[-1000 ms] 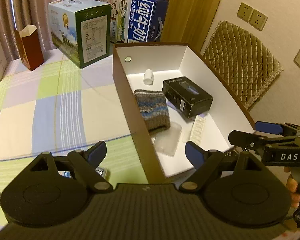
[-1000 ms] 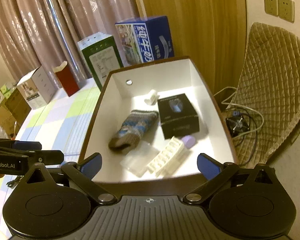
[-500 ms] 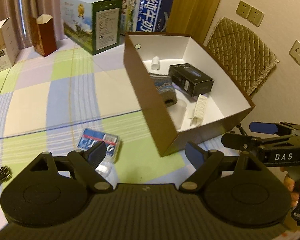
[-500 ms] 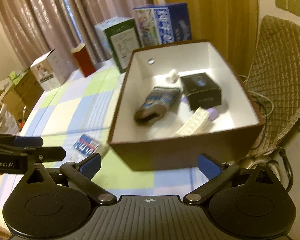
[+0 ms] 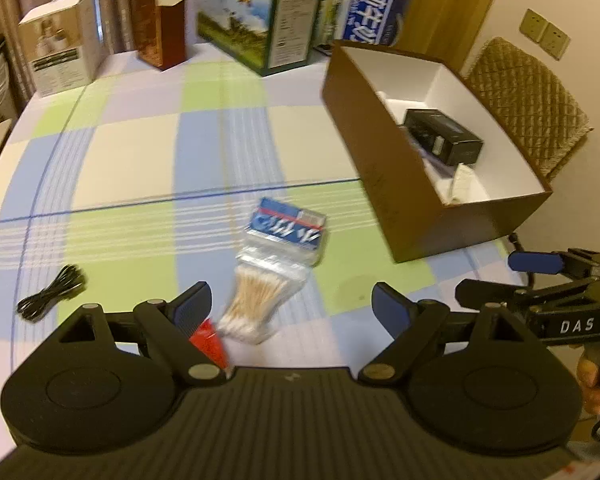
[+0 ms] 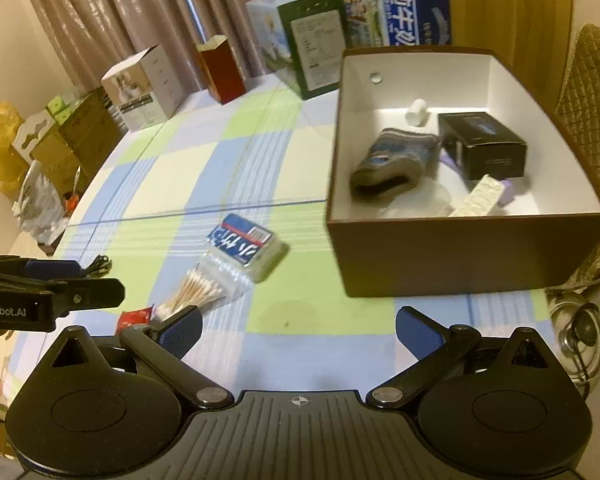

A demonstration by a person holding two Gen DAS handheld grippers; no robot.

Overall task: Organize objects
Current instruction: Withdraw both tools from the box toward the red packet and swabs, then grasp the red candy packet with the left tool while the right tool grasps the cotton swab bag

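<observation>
Both units are spread and empty: the left hand-held gripper (image 5: 290, 306) and the right hand-held gripper (image 6: 298, 330) hover above the checked-cloth table (image 5: 140, 160). The clear plastic bag of cotton swabs with a blue label (image 5: 278, 264) lies flat just ahead of the left unit, near the brown cardboard box with white interior (image 6: 472, 256). Risk: thin, slippery film may slide from the pads or snag the small red packet (image 5: 208, 340) beside it.

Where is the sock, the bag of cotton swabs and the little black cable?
sock (image 6: 392, 162), right wrist view, on its striped middle.
bag of cotton swabs (image 5: 265, 294), left wrist view, on the bundle of sticks.
black cable (image 5: 52, 293), left wrist view, on the middle of the coil.
</observation>
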